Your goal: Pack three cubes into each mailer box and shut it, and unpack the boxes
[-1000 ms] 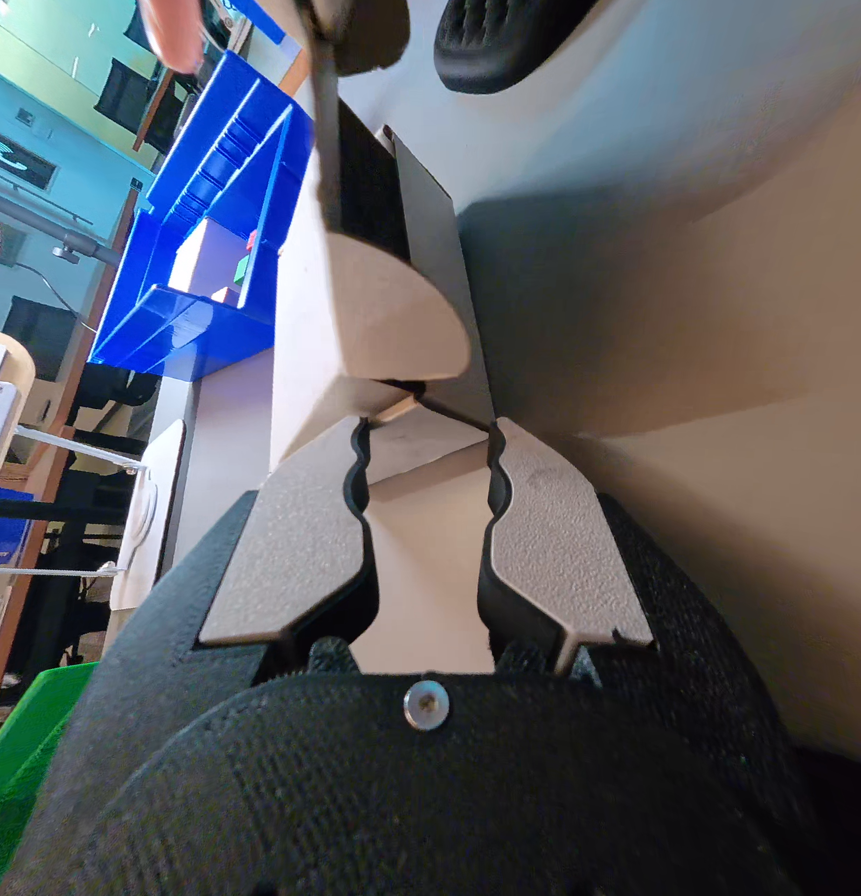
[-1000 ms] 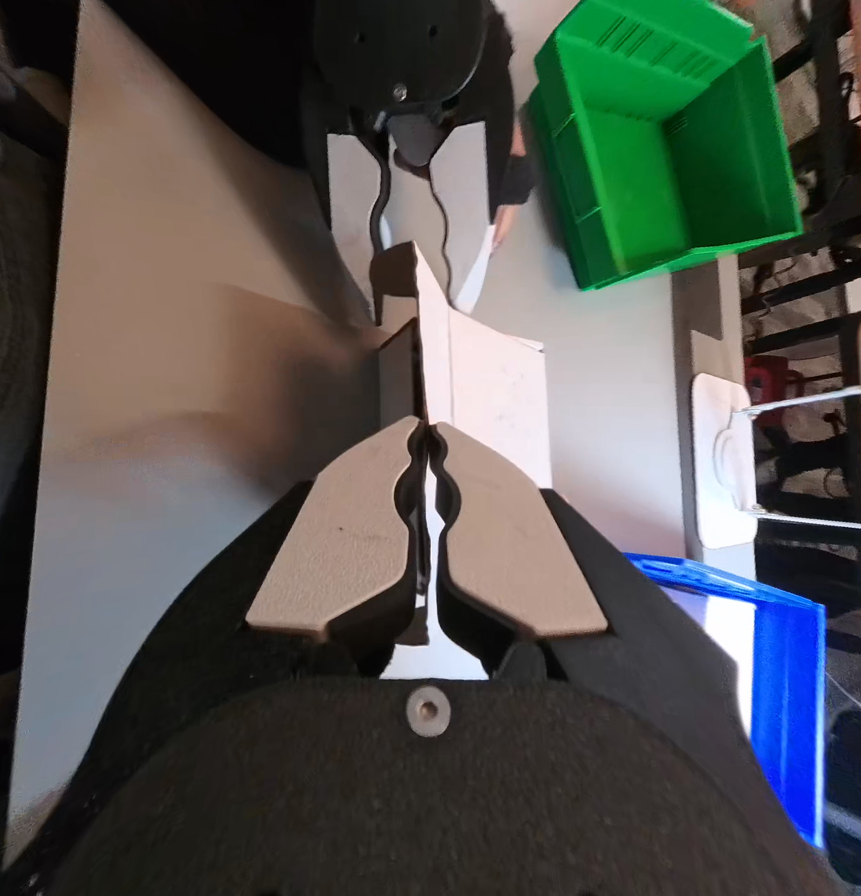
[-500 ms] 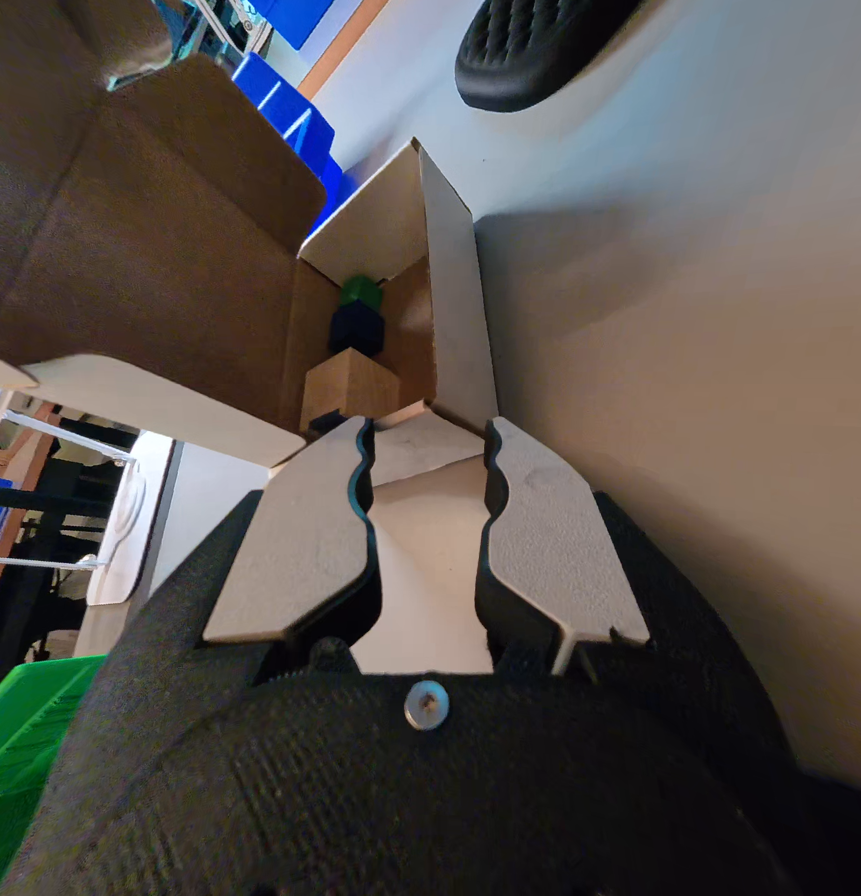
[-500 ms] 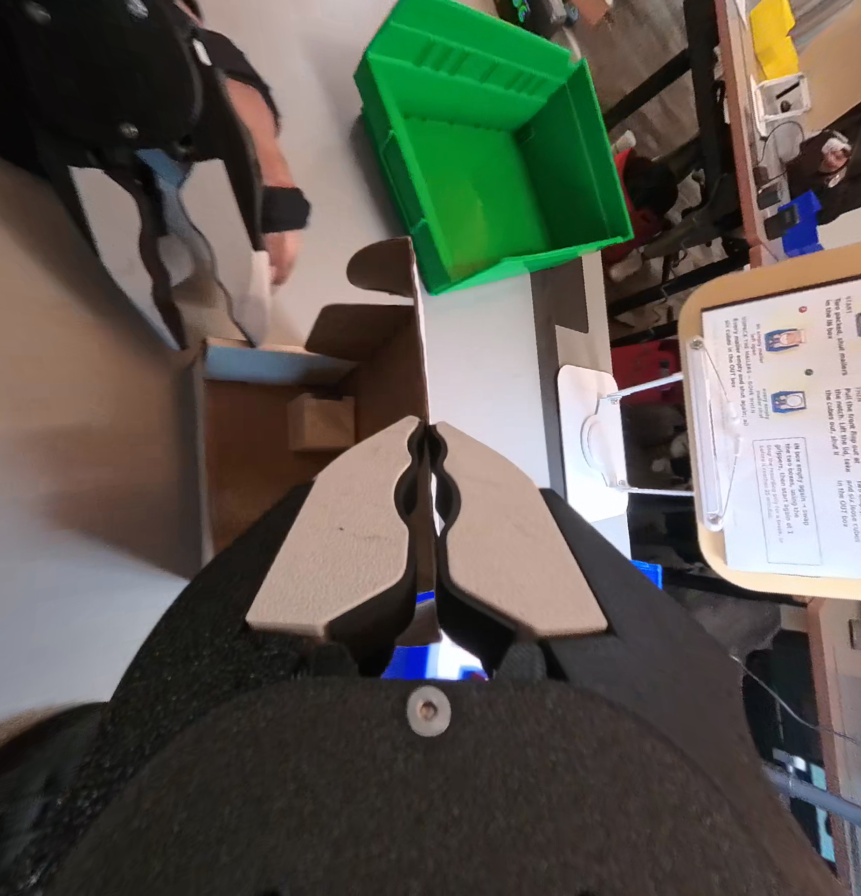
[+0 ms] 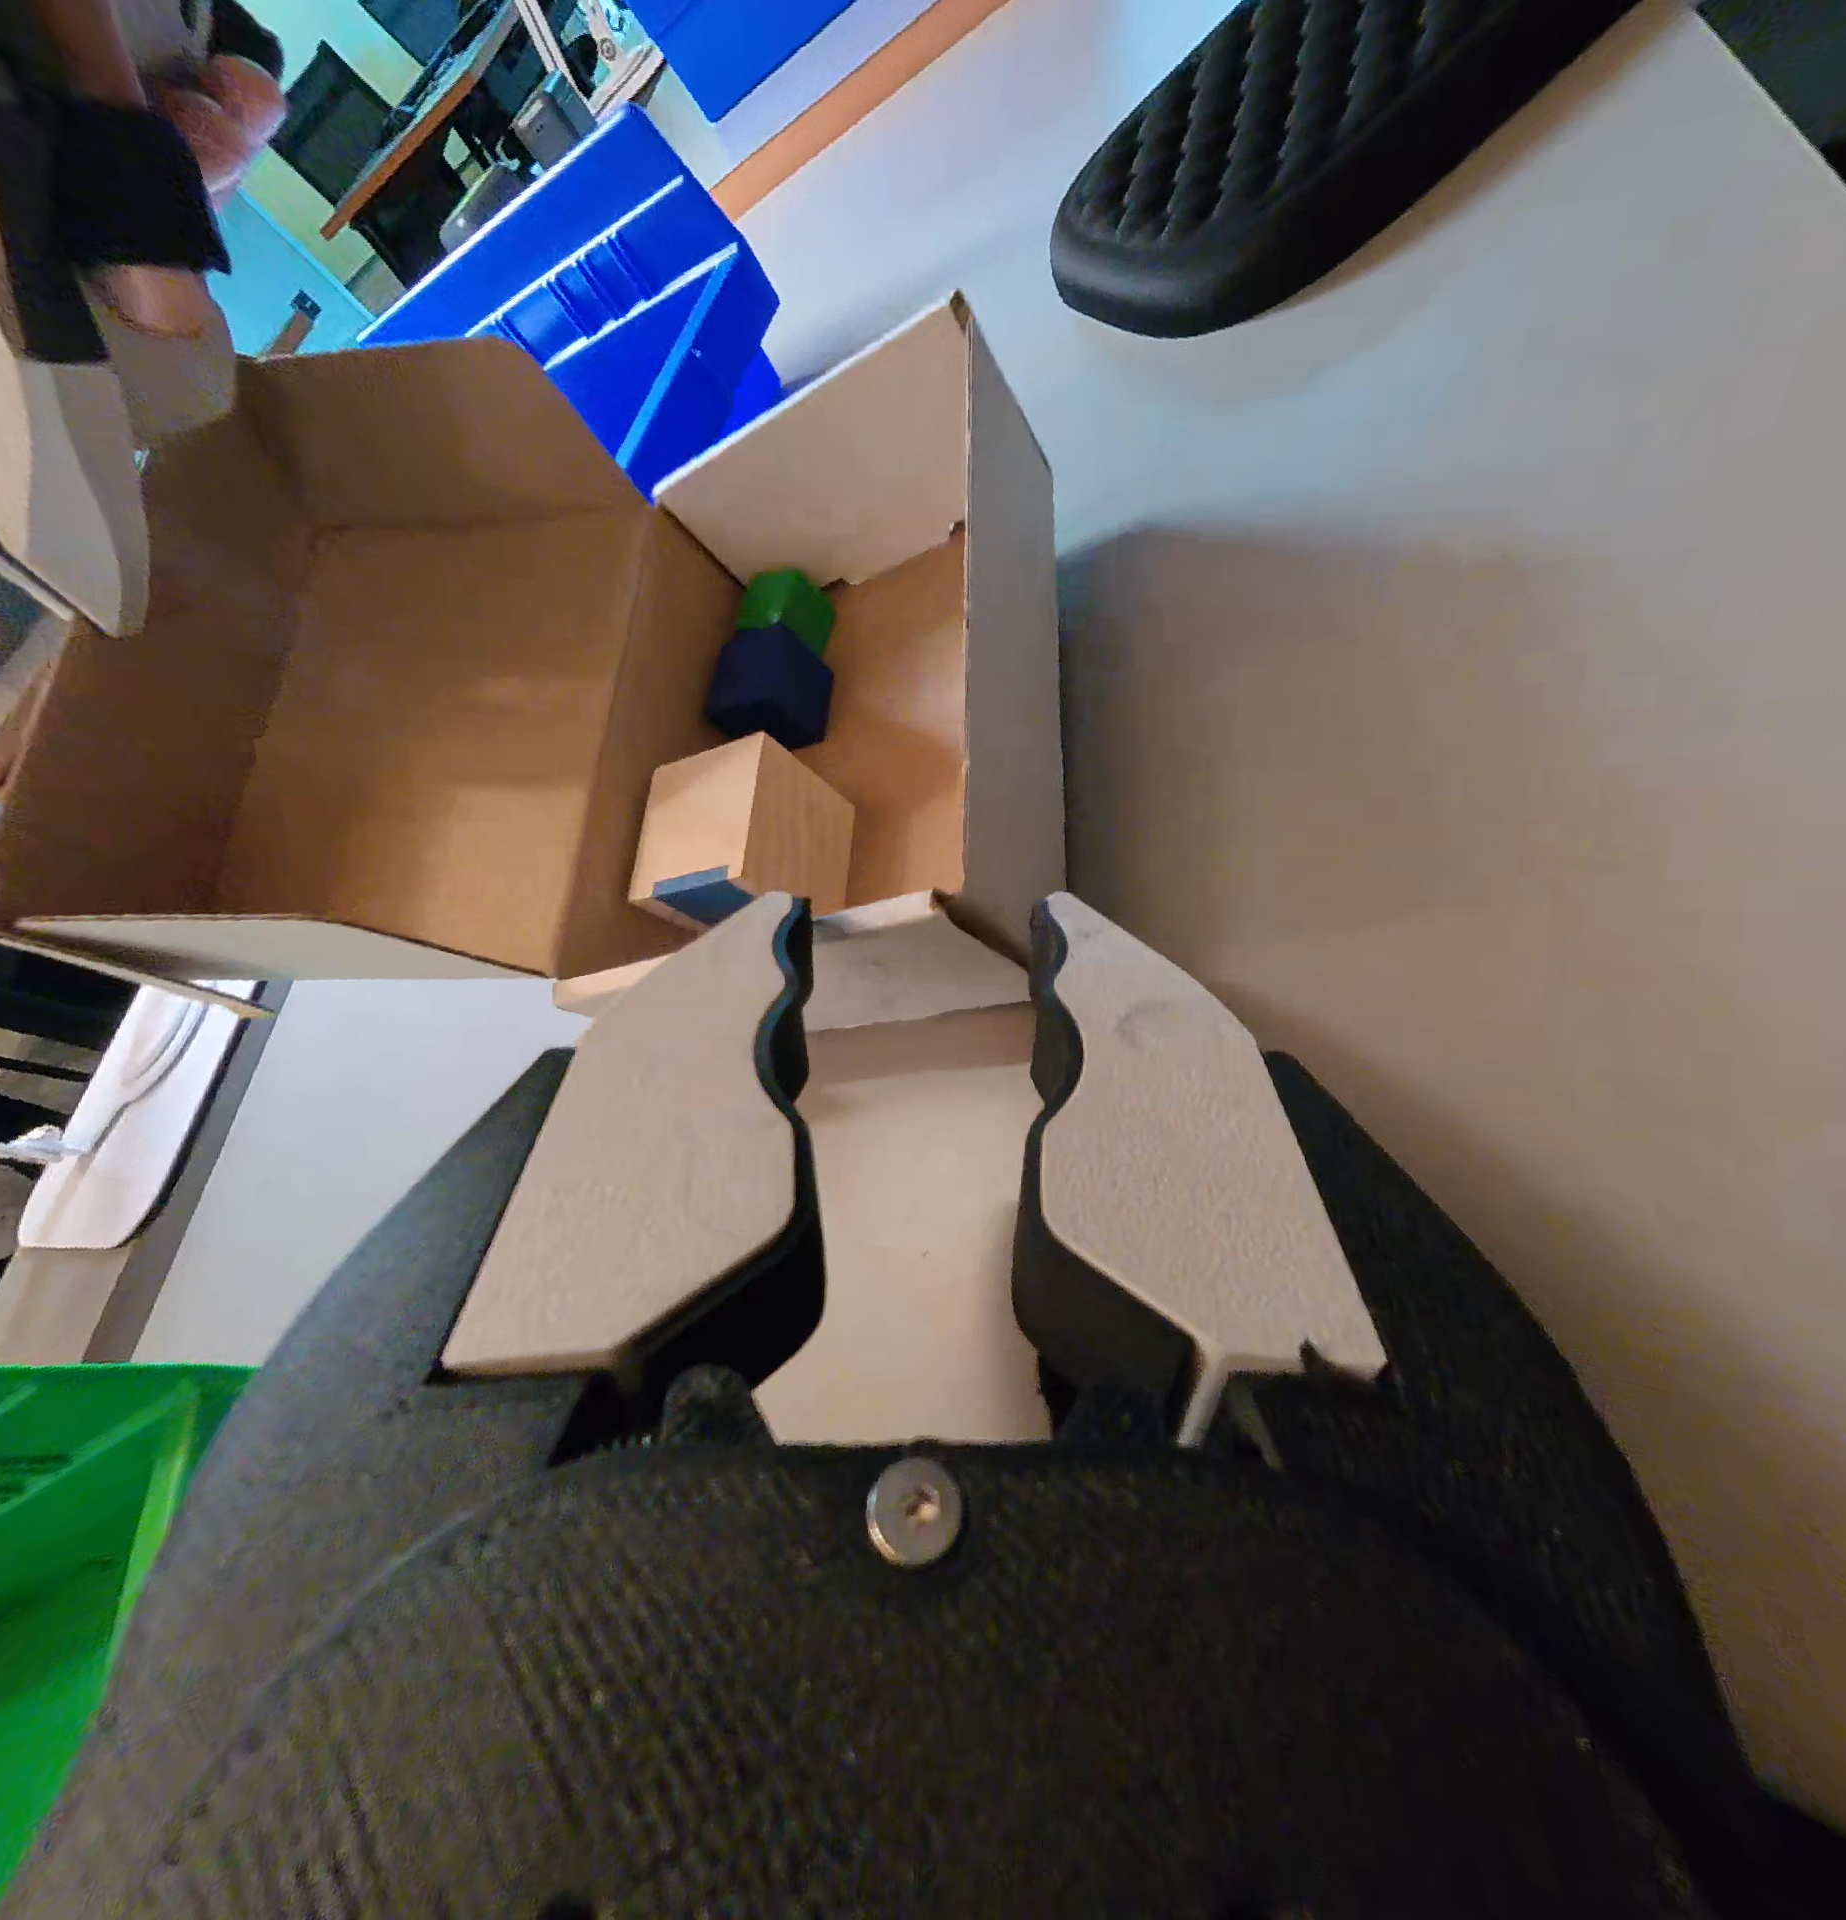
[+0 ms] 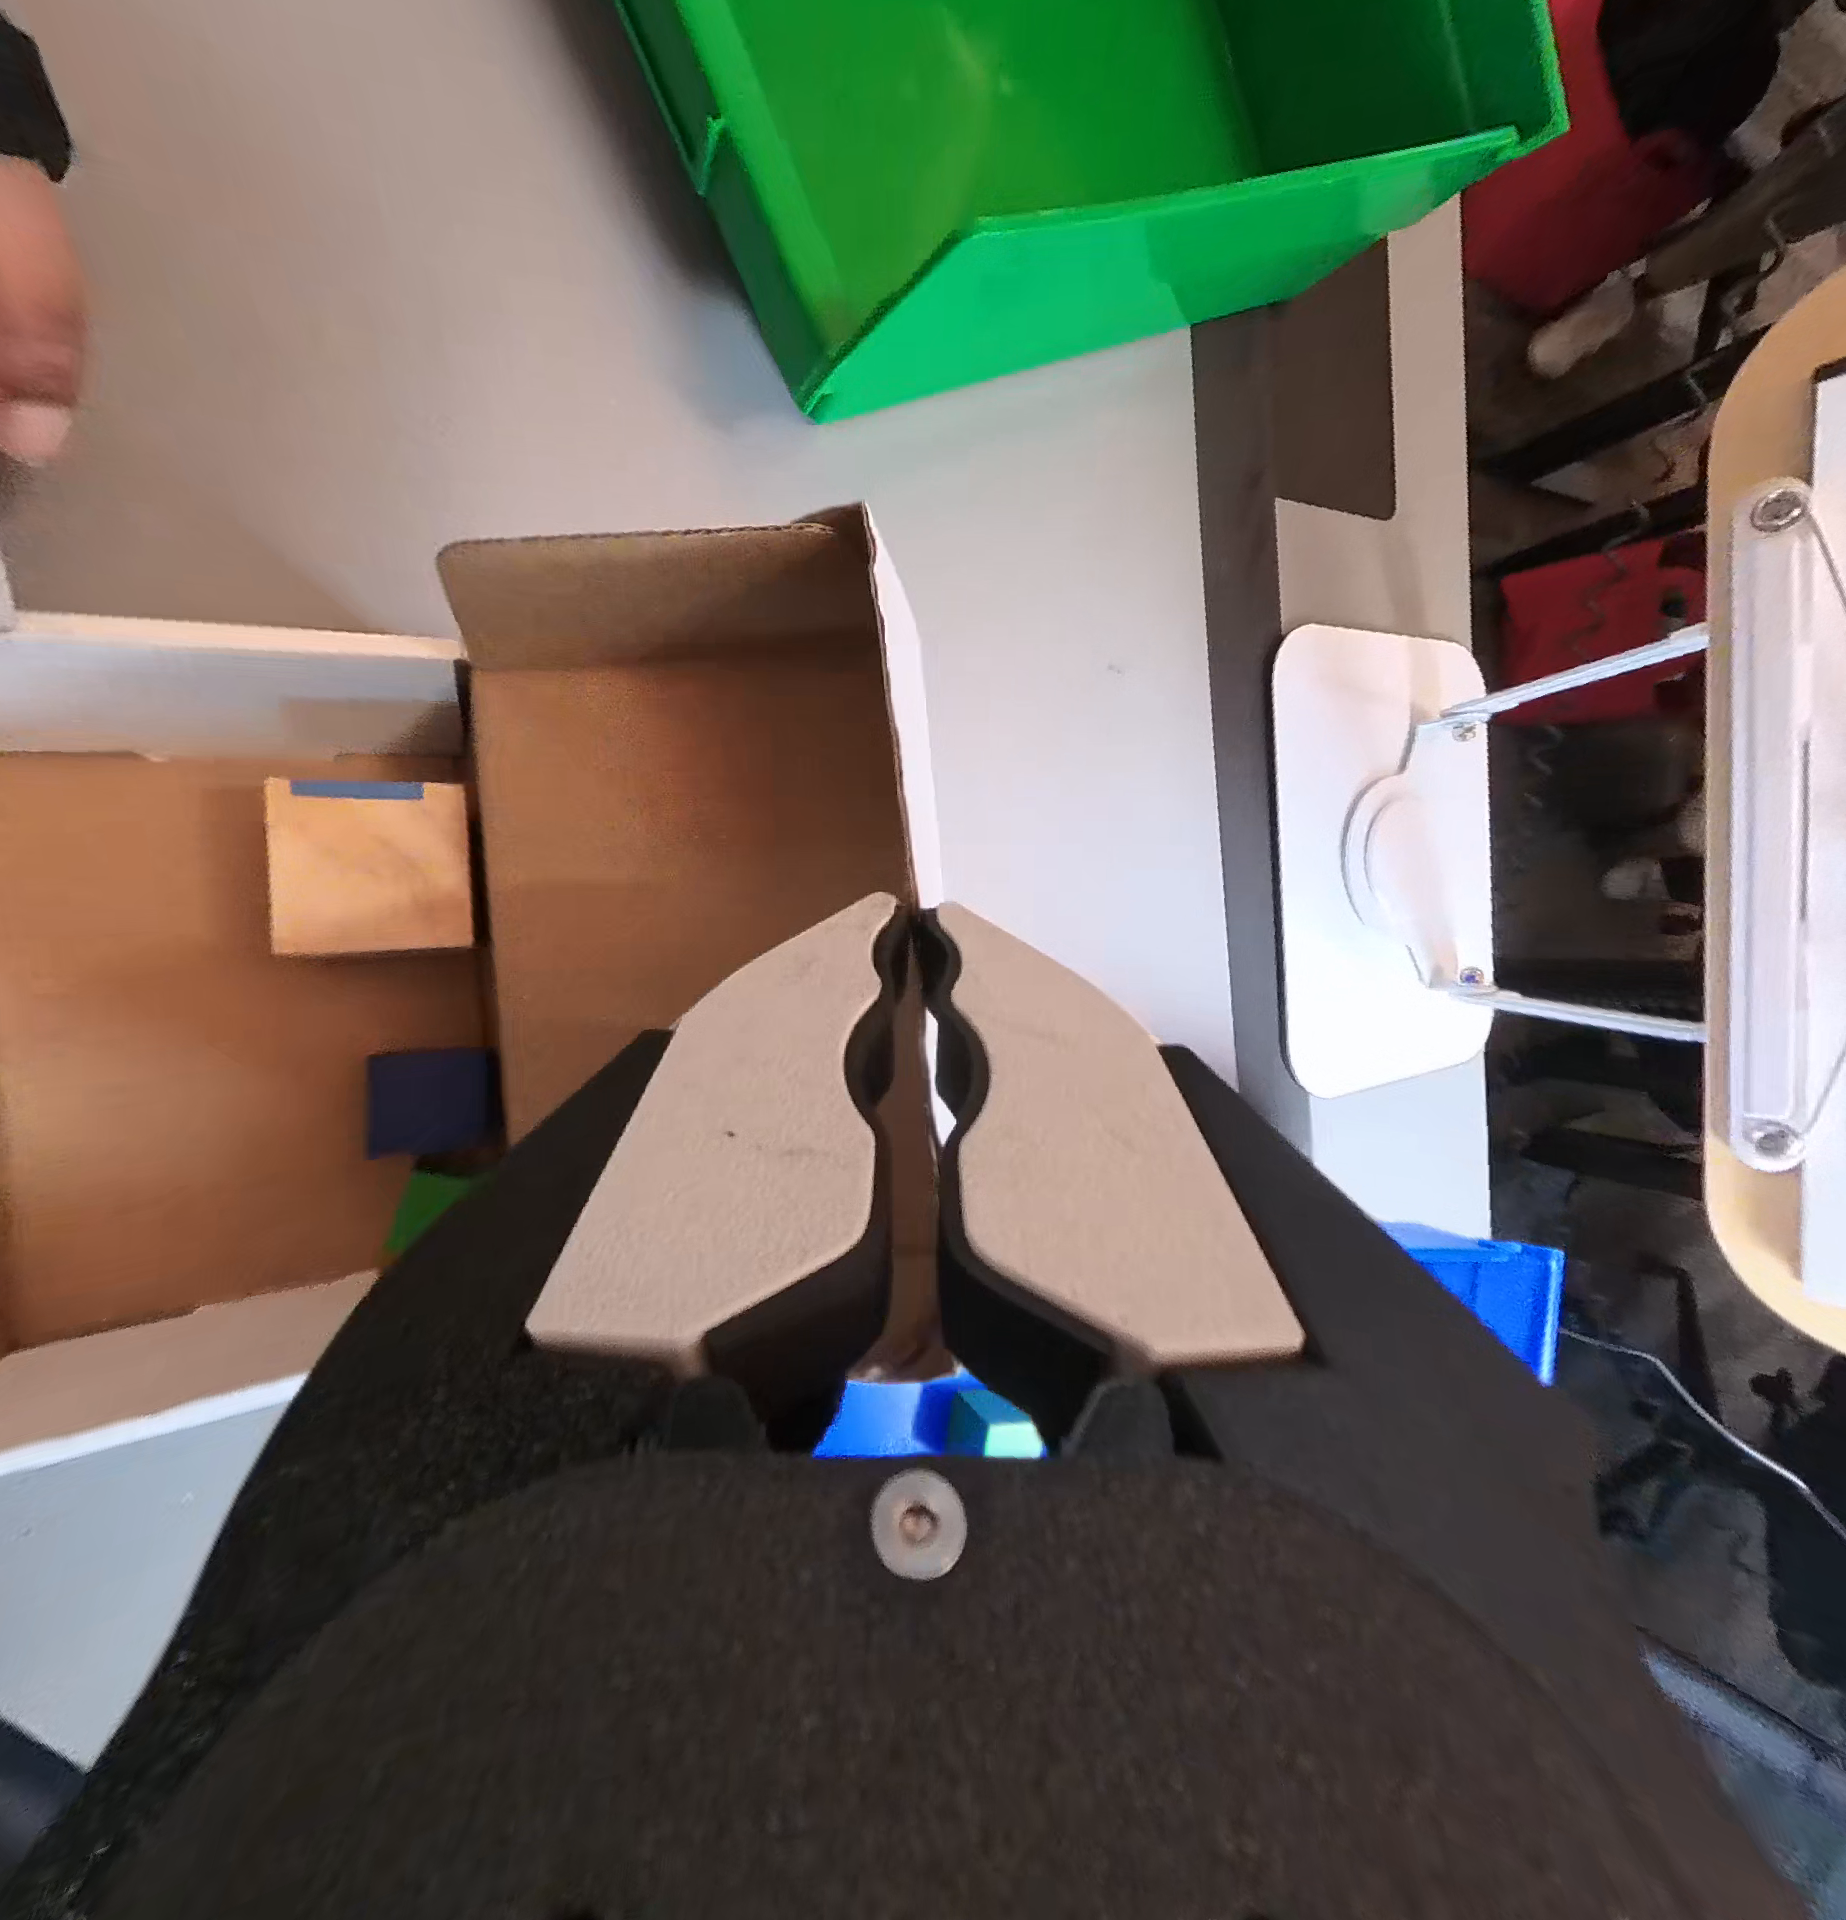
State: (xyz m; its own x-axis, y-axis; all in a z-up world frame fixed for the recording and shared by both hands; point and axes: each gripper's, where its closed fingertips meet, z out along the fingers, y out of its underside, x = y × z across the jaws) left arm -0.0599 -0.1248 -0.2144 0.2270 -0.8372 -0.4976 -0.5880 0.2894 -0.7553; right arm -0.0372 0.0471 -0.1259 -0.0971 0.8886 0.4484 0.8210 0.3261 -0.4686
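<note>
Since a second earlier, the lid of the mailer box (image 5: 410, 717) had swung from shut to wide open, and my right gripper (image 6: 917, 925) had travelled up and out with it. Its jaws were clenched on the thin edge of the lid's front flap (image 6: 690, 727), which ran between the pads and stood up beyond the tips. My left gripper (image 5: 914, 925) had hardly shifted: its jaws were released, set apart, with the near corner of the box's white outer wall (image 5: 1007, 665) sitting between the tips; I could not tell whether either pad pressed on it.

Inside the open box lay three cubes in a row along the wall nearest my left gripper: a bare wooden cube (image 5: 742, 821) closest, with a strip of blue tape on one edge, then a dark blue cube (image 5: 768, 691) touching it or nearly so, then a green cube (image 5: 789, 608) in the far corner. The right wrist view showed the same three, the green one (image 6: 425, 1210) half hidden behind the gripper body.

Farther out on the grey table (image 6: 379, 312) stood a green bin (image 6: 1106, 208) beyond the box, and a blue bin (image 5: 607, 312) just behind the box. A clipboard on a stand (image 6: 1792, 831) stood off the table's edge.
</note>
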